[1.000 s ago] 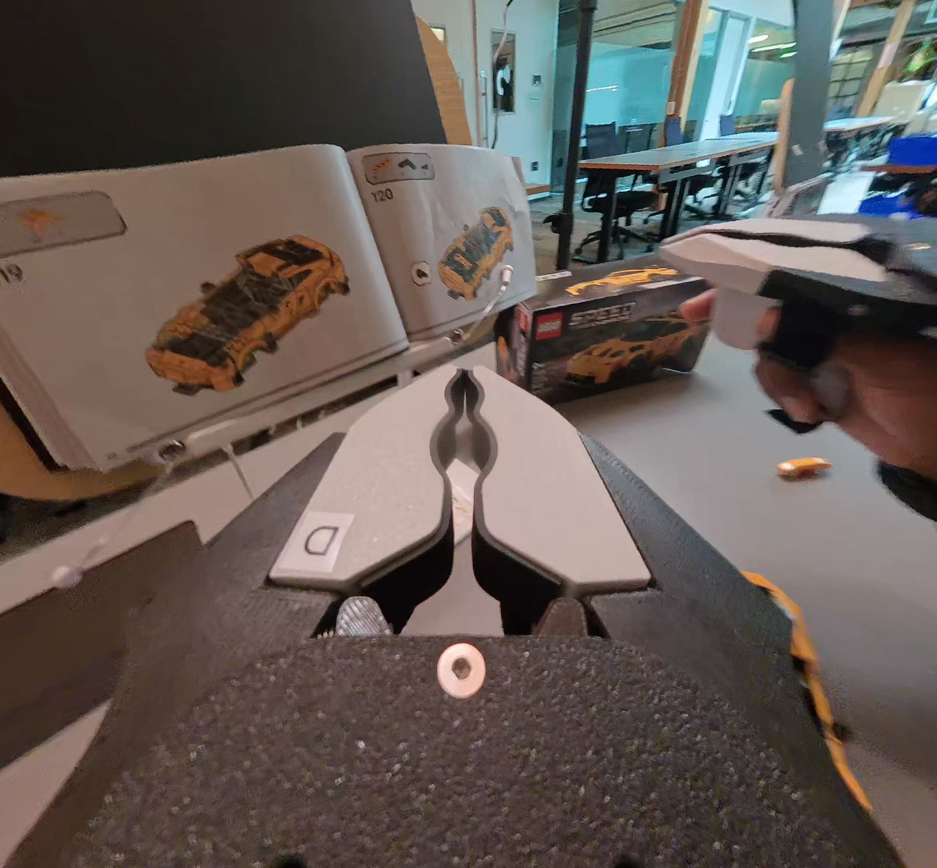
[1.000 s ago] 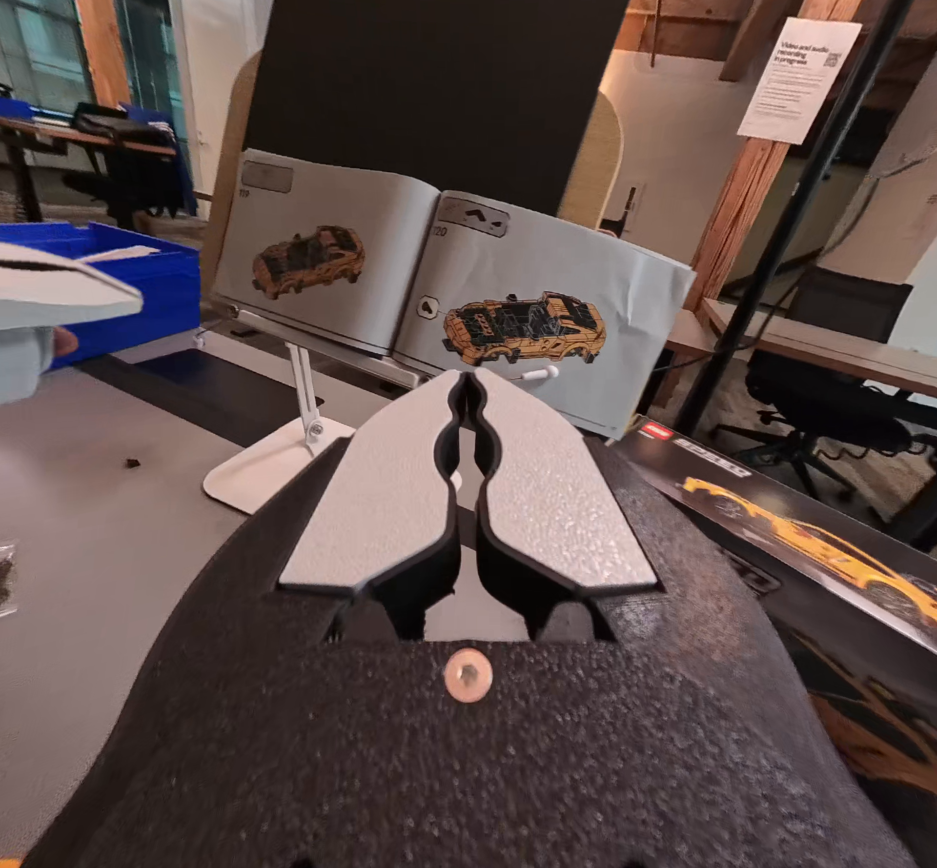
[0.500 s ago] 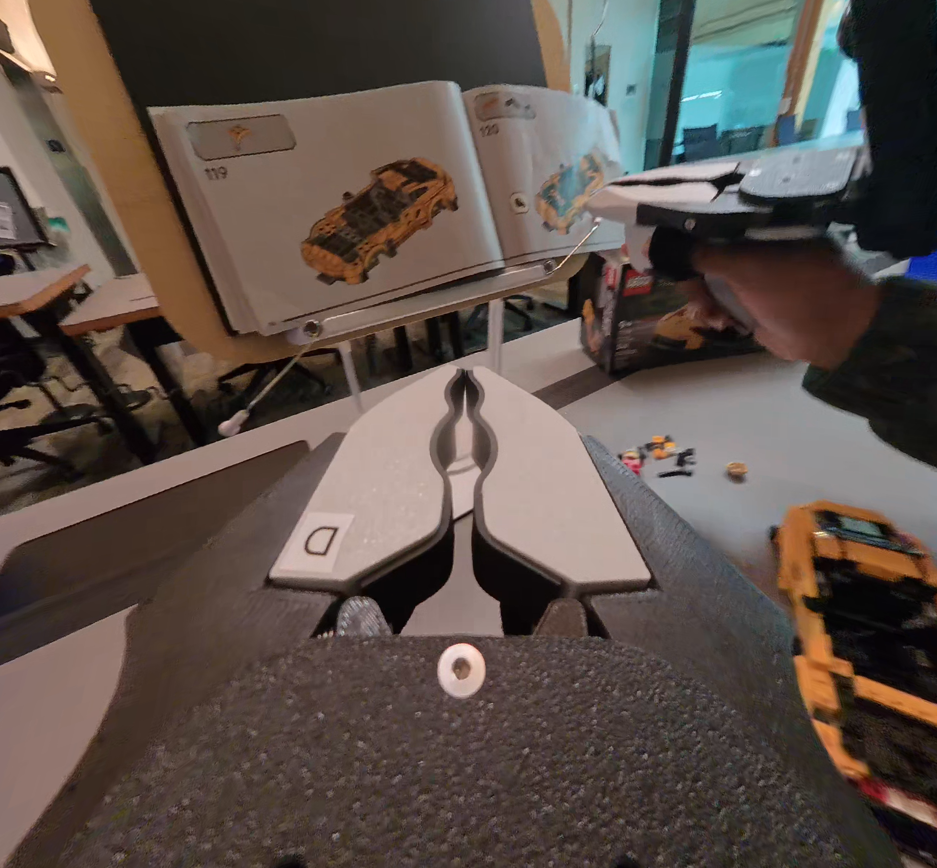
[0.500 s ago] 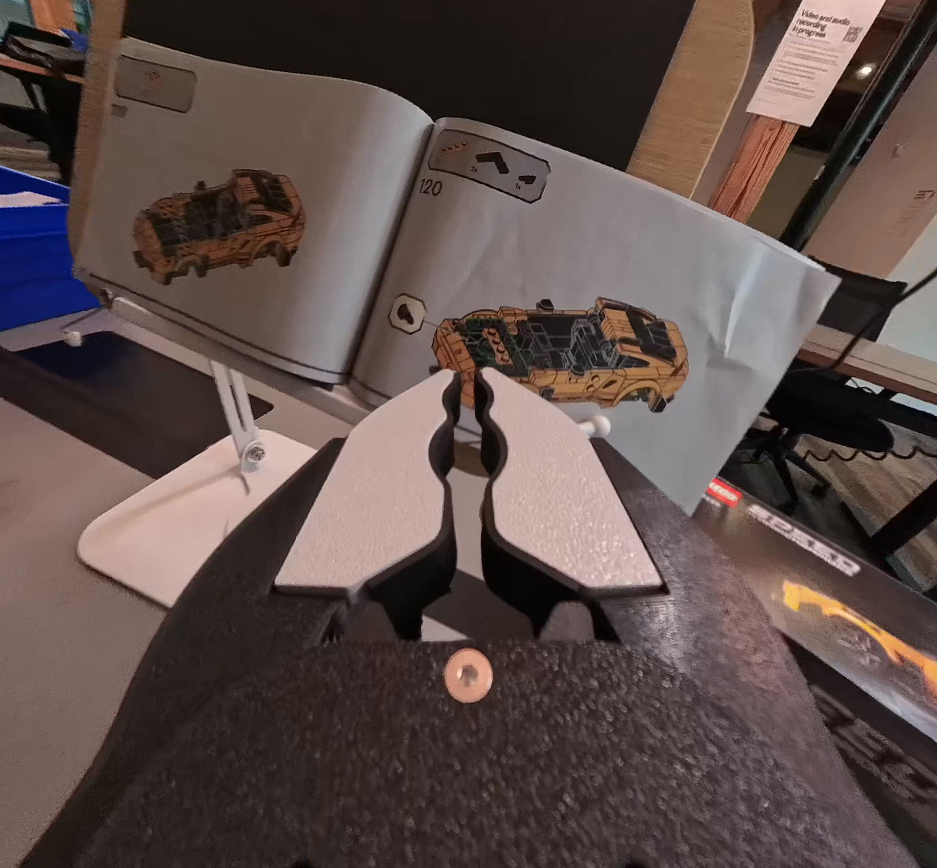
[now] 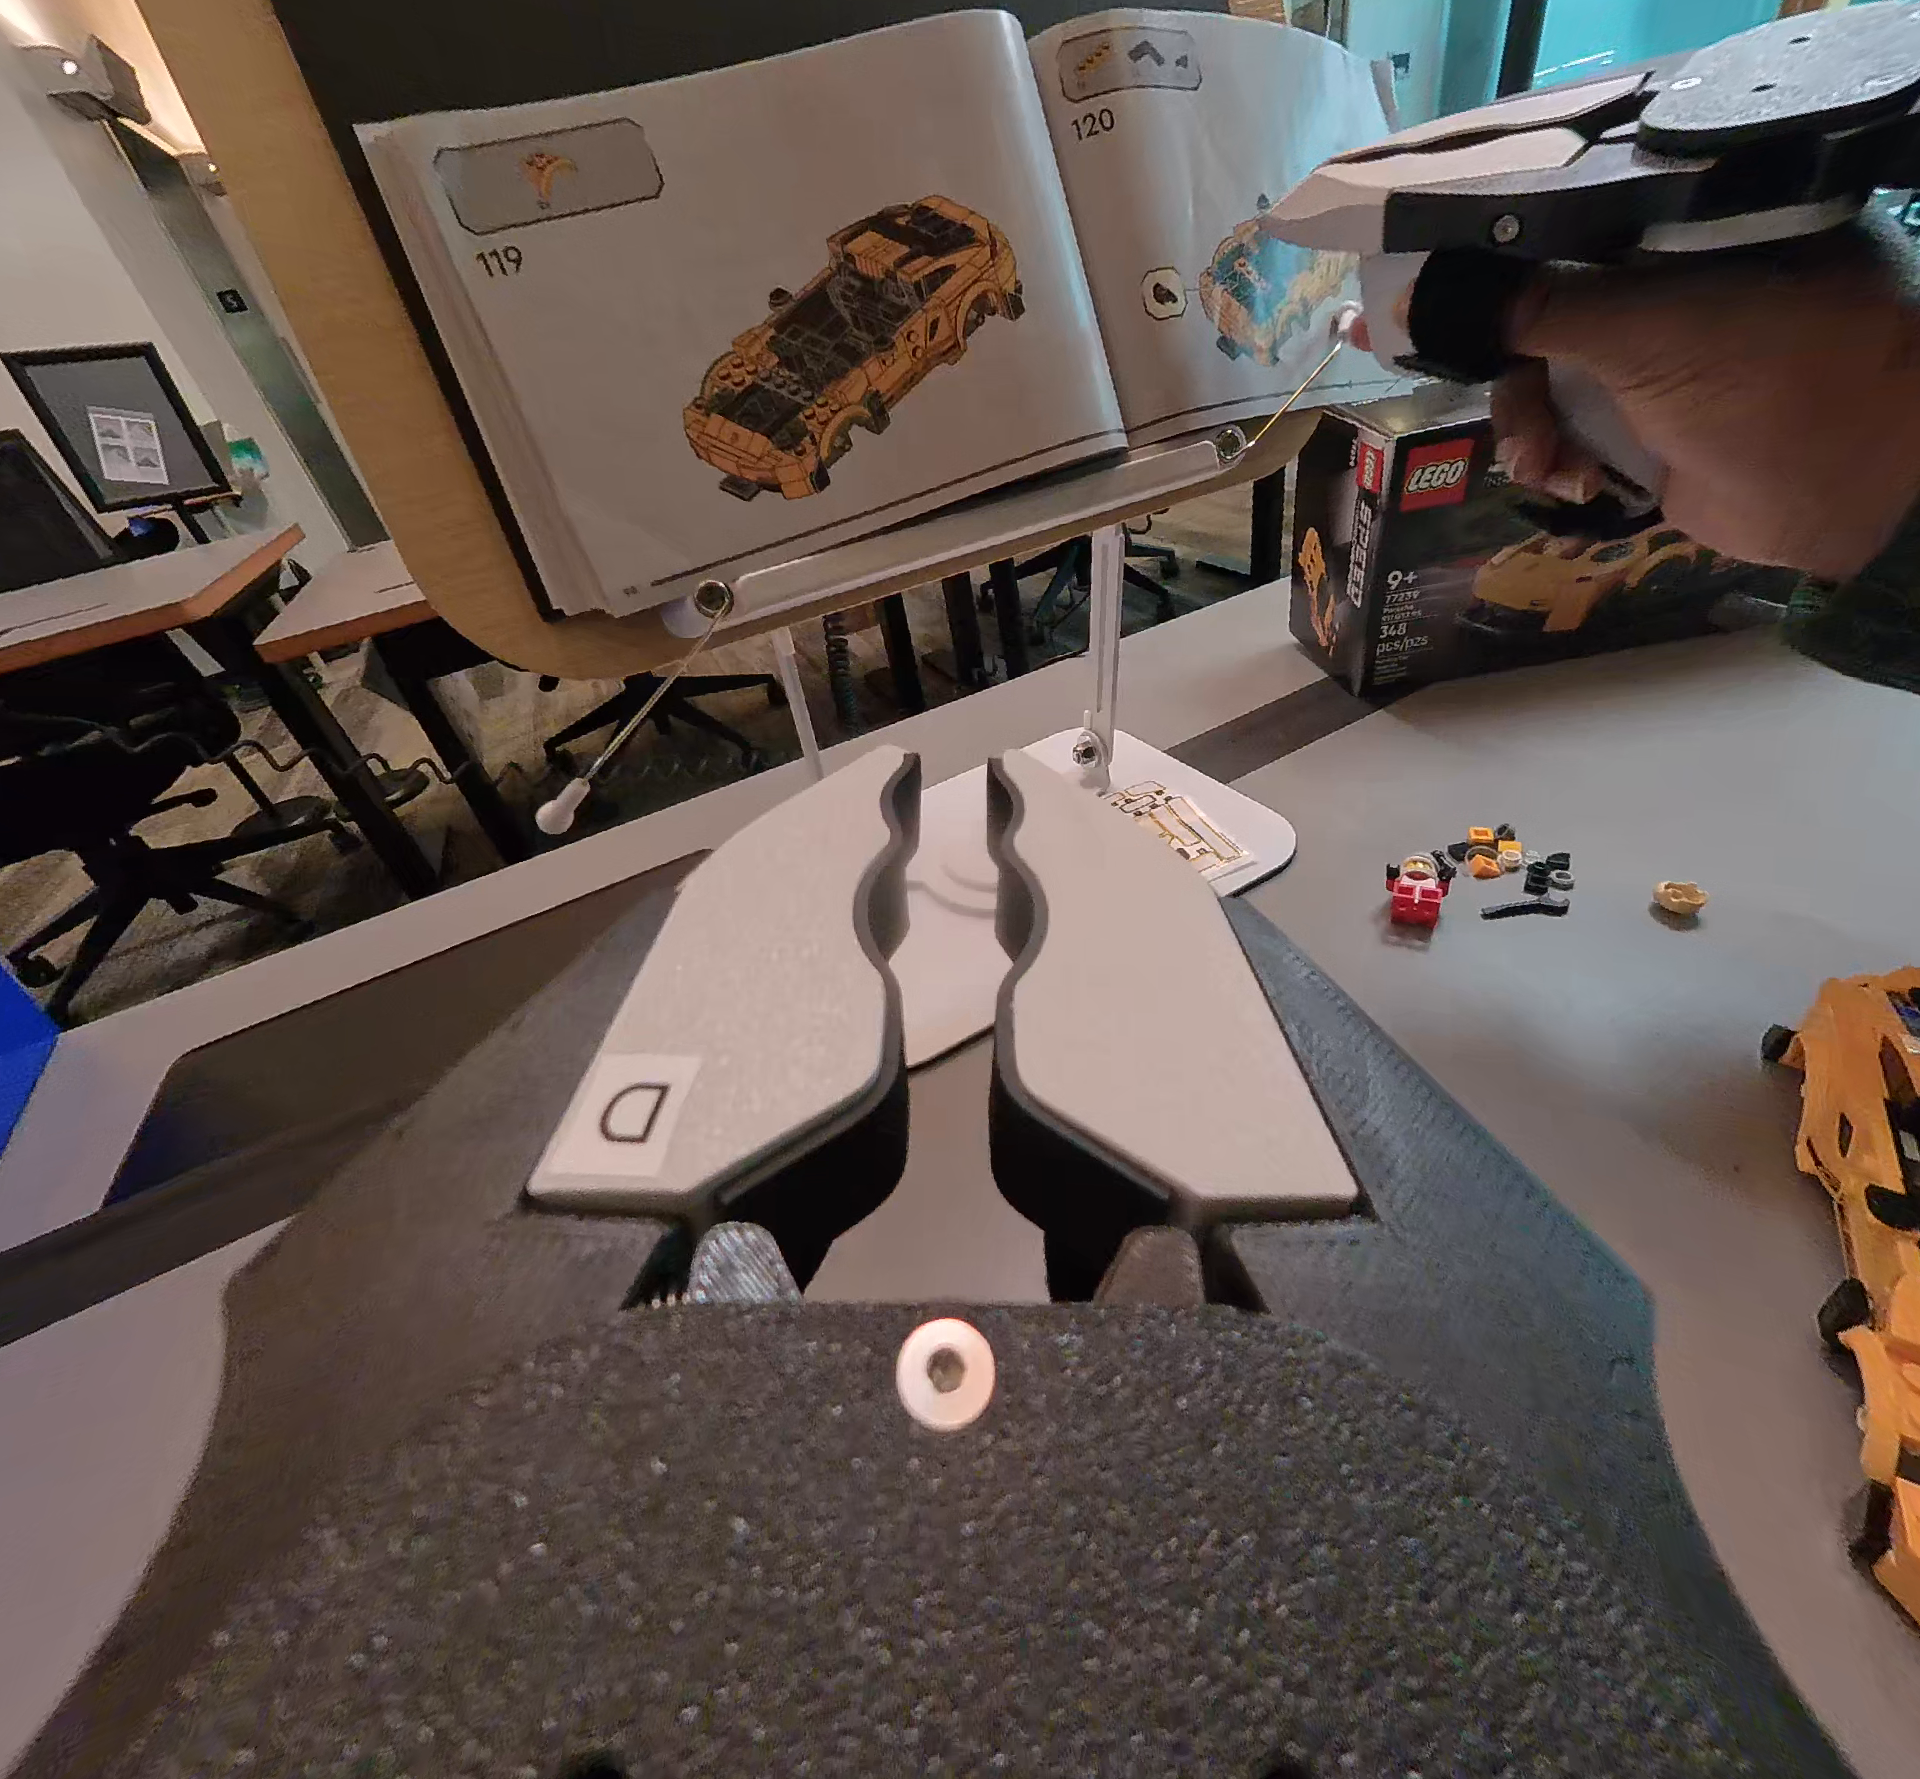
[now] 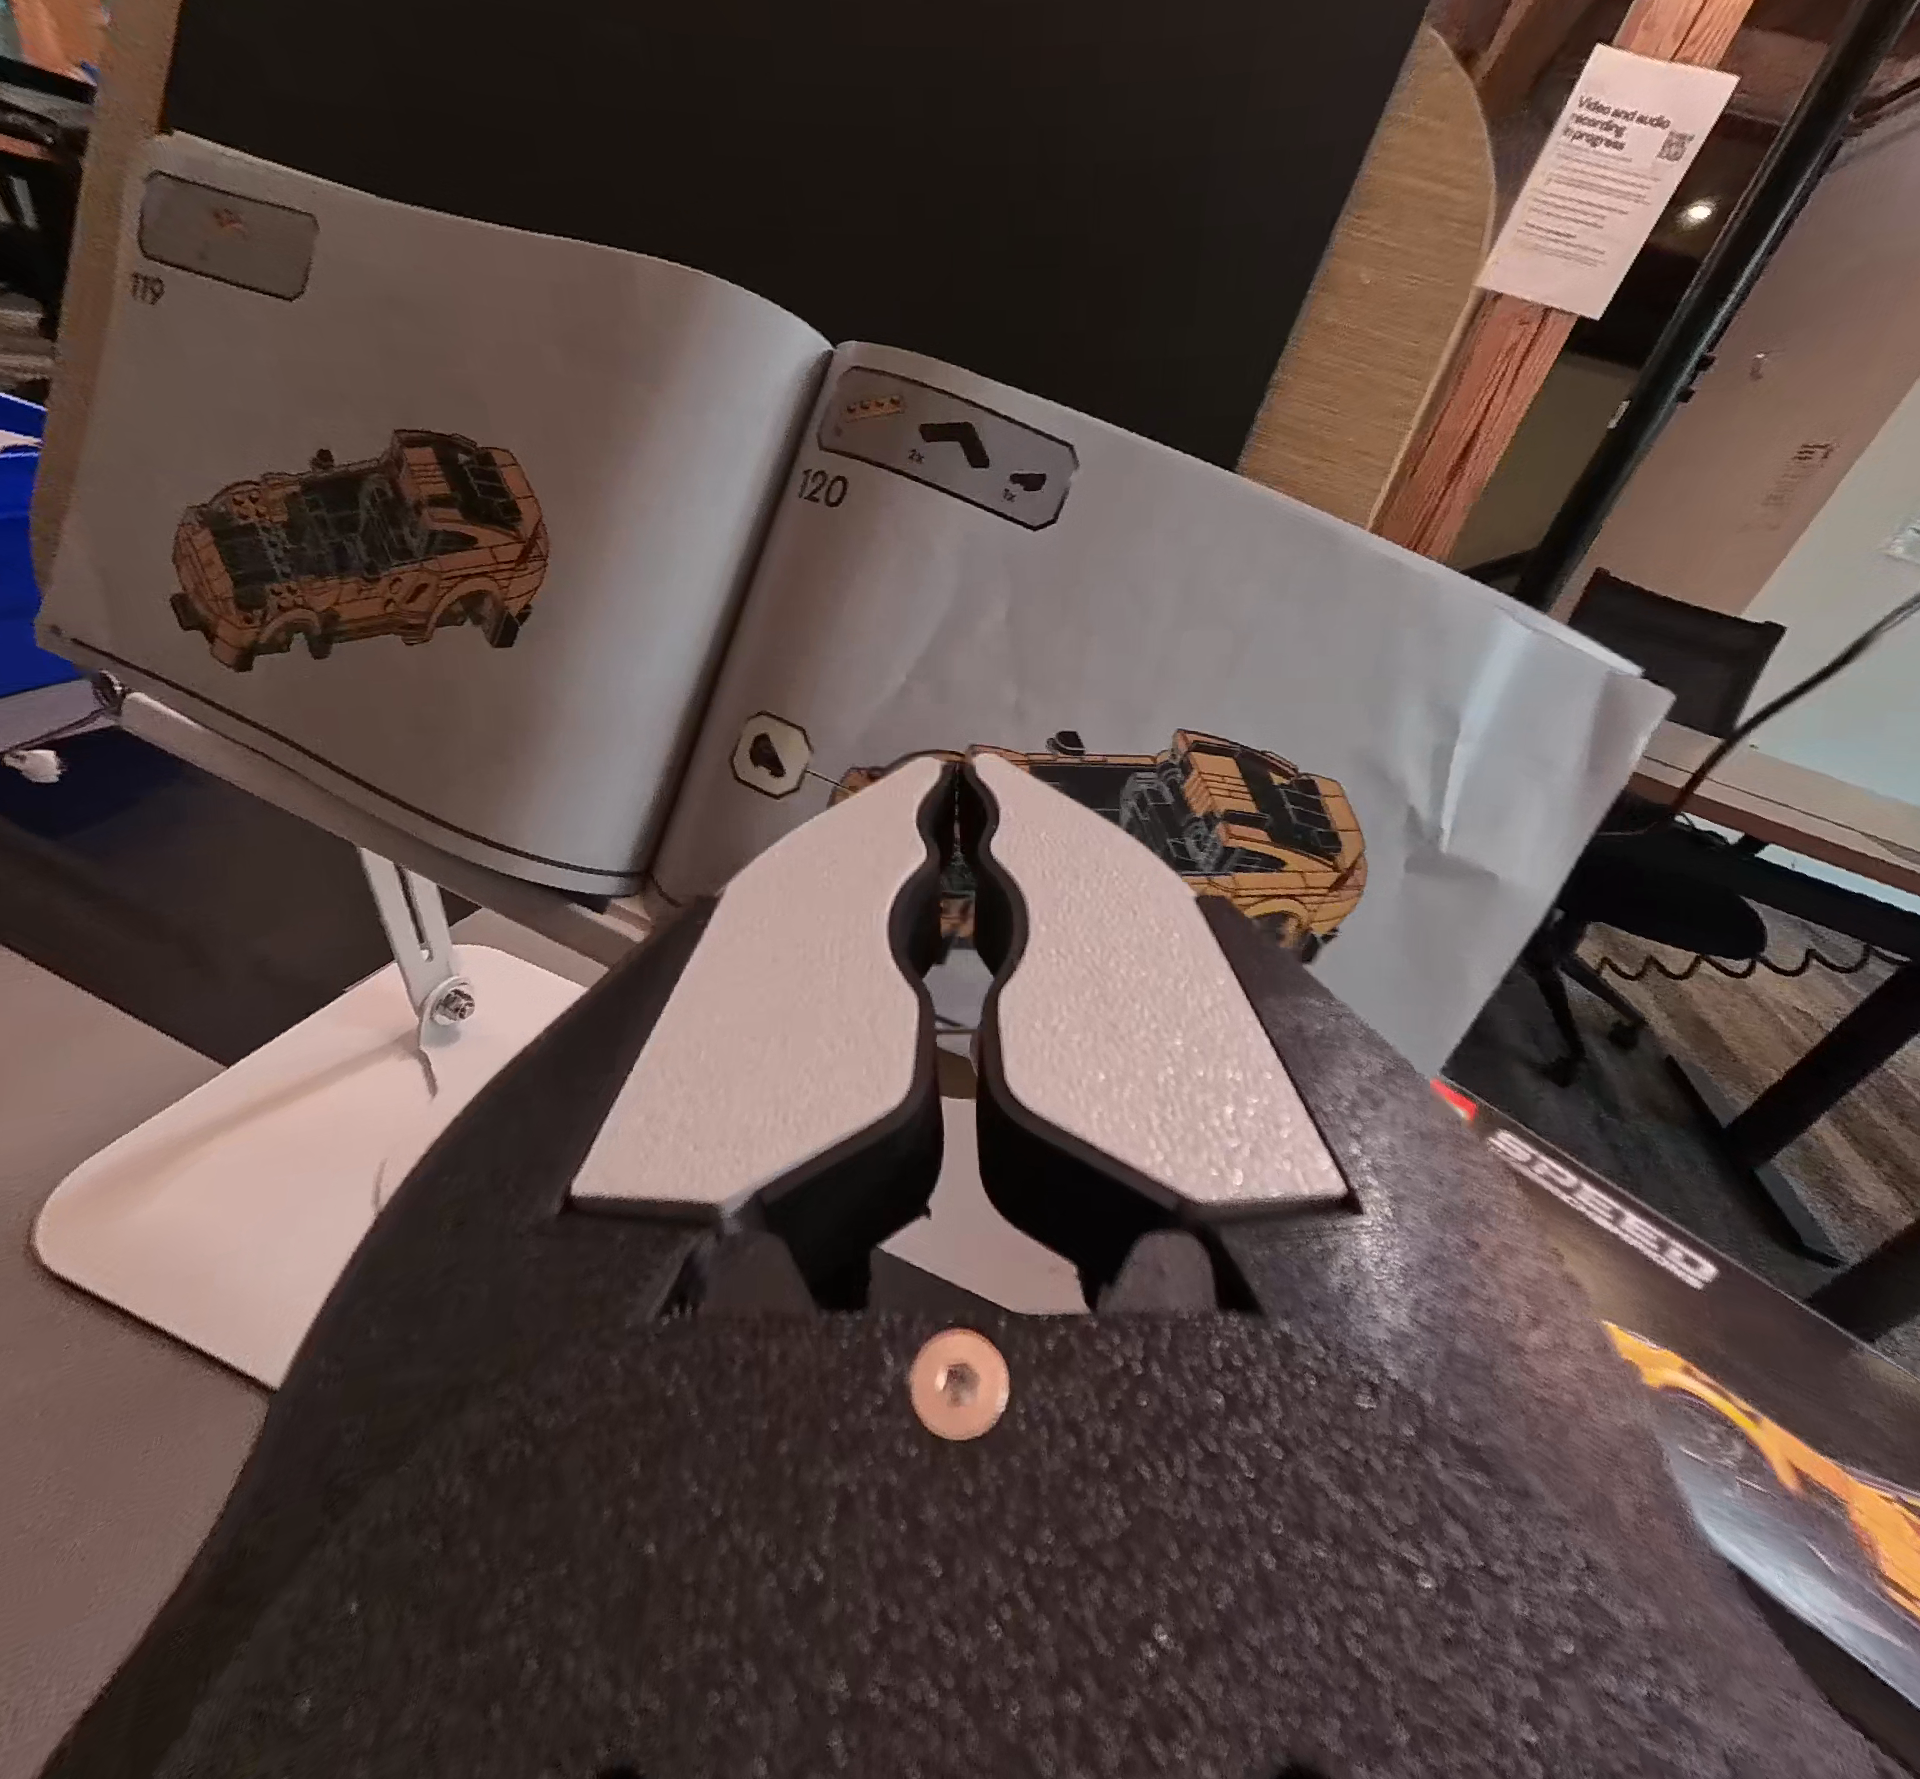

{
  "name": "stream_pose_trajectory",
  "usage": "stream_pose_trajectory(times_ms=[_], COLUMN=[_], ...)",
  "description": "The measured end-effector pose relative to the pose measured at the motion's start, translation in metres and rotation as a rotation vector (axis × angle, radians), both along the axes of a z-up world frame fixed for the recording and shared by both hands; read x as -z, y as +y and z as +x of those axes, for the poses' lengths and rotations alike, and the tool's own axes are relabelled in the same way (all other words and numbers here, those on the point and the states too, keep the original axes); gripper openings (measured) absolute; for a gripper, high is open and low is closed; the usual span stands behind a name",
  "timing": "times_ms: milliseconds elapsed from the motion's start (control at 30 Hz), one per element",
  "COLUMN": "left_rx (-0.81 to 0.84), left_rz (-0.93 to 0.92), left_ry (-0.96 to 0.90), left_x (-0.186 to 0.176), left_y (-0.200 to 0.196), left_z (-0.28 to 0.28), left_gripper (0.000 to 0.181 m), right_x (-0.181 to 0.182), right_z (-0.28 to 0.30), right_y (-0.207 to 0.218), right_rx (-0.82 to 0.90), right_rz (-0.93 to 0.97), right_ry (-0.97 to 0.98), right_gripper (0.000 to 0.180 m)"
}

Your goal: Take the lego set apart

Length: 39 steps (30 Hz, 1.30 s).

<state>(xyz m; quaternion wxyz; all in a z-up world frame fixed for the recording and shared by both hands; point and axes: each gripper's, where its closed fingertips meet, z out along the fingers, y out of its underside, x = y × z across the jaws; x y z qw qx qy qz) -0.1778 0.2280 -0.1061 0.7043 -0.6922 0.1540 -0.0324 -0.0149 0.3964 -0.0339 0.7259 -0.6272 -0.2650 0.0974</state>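
Observation:
The yellow lego car point(image 5: 1860, 1210) lies on the grey table point(image 5: 1558, 1054) at the right edge of the left wrist view, only partly in frame. A few small loose pieces point(image 5: 1475, 872) and a tan piece point(image 5: 1680, 896) lie beyond it. My left gripper point(image 5: 953, 773) is open by a narrow gap and empty, above the table left of the car. My right gripper point(image 6: 956, 773) is shut, its tips right at the right-hand page of the open instruction booklet point(image 6: 416, 534). I cannot tell whether it pinches the page. It also shows in the left wrist view point(image 5: 1288, 217).
The booklet point(image 5: 779, 306) rests on a white stand with a flat base point(image 5: 1174, 825) point(image 6: 208, 1210). The black lego box point(image 5: 1455, 566) point(image 6: 1662, 1366) stands at the back right. A blue bin point(image 5: 21, 1033) is at the far left. Desks and chairs stand beyond the table edge. Spacing between my two grippers at the tips: around 25 cm. It is some 25 cm from my right tips to the tan piece point(image 5: 1680, 896).
My left jaws have opened a little and the view has swung left, bringing the car and the loose pieces into sight. My right gripper has moved up to the right-hand page and closed.

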Motion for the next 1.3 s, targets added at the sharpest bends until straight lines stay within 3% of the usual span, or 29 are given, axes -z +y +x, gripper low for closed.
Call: stream_pose_trajectory(times_ms=[467,933,1300], left_rx=[0.018,0.018,0.015], left_rz=[-0.027,-0.029,-0.021], left_ry=[0.004,-0.008,0.003], left_x=[0.011,0.01,0.008], left_y=[0.003,0.003,0.003], left_z=[0.005,0.004,0.007], left_gripper=[0.014,0.014,0.018], right_x=[0.027,0.023,0.041], right_z=[0.024,0.016,0.06], right_y=[0.002,-0.017,-0.119], right_rx=[0.047,0.002,-0.192], right_rz=[-0.04,-0.047,-0.251], right_ry=[-0.012,0.02,0.107], right_gripper=[0.0,0.0,0.002])
